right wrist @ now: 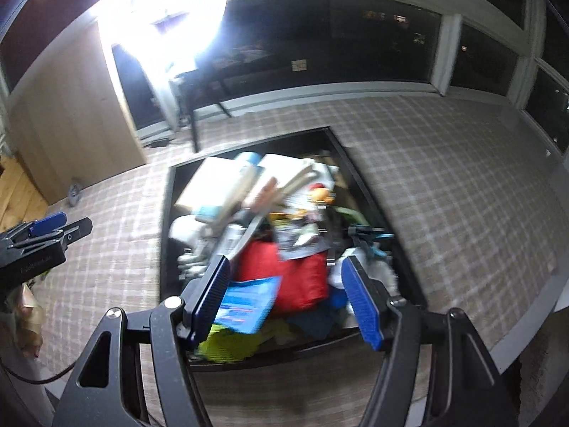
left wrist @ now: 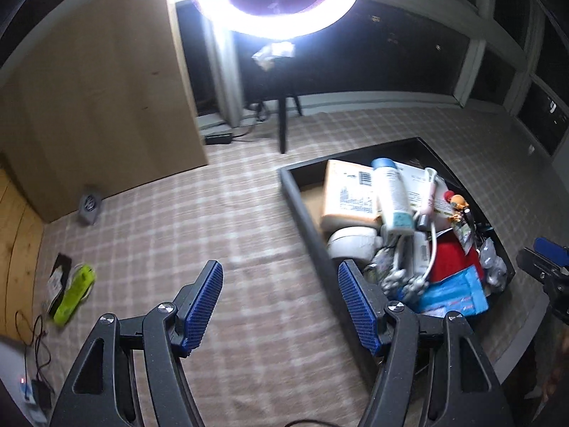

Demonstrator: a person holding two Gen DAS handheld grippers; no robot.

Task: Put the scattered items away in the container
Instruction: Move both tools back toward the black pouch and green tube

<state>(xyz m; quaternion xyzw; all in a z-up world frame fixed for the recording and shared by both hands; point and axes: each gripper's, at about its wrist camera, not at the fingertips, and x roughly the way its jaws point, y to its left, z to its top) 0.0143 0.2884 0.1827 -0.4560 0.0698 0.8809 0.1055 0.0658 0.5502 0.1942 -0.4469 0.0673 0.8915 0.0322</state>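
The black container (left wrist: 295,192) sits on the checked tablecloth (left wrist: 220,213) and is already heaped: a tan box (left wrist: 350,192), a white bottle with a blue cap (left wrist: 391,195), a red pouch (left wrist: 450,259) and a blue packet (left wrist: 458,291) lie piled inside, with smaller bits I cannot make out.

Both pairs of tongs are spread wide and carry nothing. The right tongs (right wrist: 284,295) hang over the container's near end, above the red pouch and blue packet. The left tongs (left wrist: 281,302) hover just off the container's left wall, over bare cloth.

The step in hand looks like the gap between a drop and the next fetch. What seems left outside is a lime-green item (left wrist: 74,293) lying on a dark packet (left wrist: 58,277), well to the left of the container near the table's left edge, beside some thin cables (left wrist: 35,334). The next move, as I judge it, calls for the left tongs to cross the open cloth to that pair and come down over the green item without snagging the cables.

Room is generous between the container and those items. Tighter spots are the wooden panel (left wrist: 89,106) behind them, the lamp stand's leg (left wrist: 282,121) beyond the container, and the table's rounded edge to the container's right.
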